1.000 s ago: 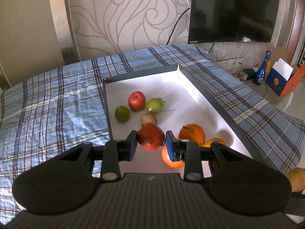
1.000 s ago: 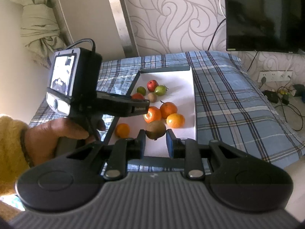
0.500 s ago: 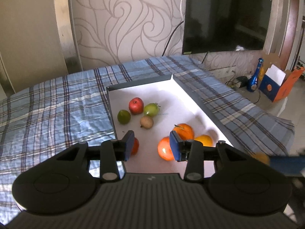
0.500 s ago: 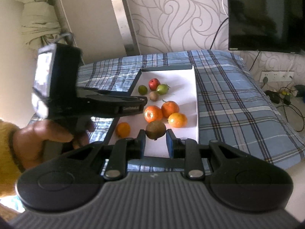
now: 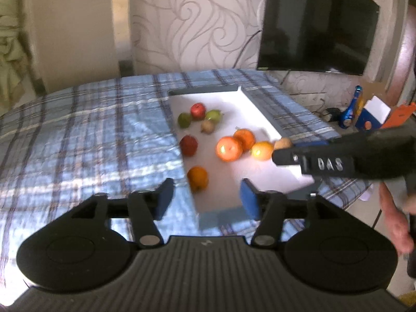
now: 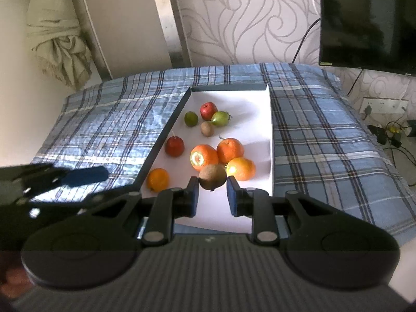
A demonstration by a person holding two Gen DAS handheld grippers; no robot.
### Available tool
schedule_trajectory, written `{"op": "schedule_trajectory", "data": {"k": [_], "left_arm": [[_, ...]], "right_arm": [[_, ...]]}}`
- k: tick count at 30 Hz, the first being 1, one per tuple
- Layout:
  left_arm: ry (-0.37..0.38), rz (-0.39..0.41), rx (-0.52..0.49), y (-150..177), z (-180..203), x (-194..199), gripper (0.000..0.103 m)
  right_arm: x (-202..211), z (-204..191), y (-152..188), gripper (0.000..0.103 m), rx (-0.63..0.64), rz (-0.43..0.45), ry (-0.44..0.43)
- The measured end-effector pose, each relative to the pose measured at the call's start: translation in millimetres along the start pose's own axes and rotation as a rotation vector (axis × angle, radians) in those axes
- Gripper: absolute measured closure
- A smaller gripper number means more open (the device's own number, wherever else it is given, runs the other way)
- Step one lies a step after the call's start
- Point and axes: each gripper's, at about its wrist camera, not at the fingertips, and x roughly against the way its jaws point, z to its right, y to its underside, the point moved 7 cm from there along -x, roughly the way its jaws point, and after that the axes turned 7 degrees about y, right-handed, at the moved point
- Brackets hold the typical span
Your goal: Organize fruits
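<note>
1. White tray (image 6: 270,135) on the plaid bedspread (image 6: 109,119) holds grouped fruit.
2. Left gripper (image 5: 205,199) has just been opening, nothing between its fingers.
3. Right gripper (image 6: 212,191) pinches a kiwi (image 6: 212,176) above the tray's near end; dropped carelessly, it might roll into the oranges (image 6: 228,153).

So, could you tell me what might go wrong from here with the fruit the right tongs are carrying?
1. The right tongs pinch the round brown kiwi only at their tips, so it might slip and roll.
2. Three oranges lie close beneath it; a drop could knock them apart.
3. The left tongs, which have just been opening and are empty, hang near the tray edge and could cross the right one's path.
</note>
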Motion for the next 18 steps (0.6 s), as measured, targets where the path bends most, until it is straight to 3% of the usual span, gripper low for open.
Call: {"op": "schedule_trajectory", "data": {"k": [6,18], "left_arm": [[-0.065,0.007,0.001,14,-2,21,0.008],[-0.069,0.004,0.042,29,2,47,0.000]], "right_arm": [[-14,-3,2,0.077,0.033,-0.022,-0.016],[-36,-8,6,0.077,0.076,-0.068,-0.021]]}}
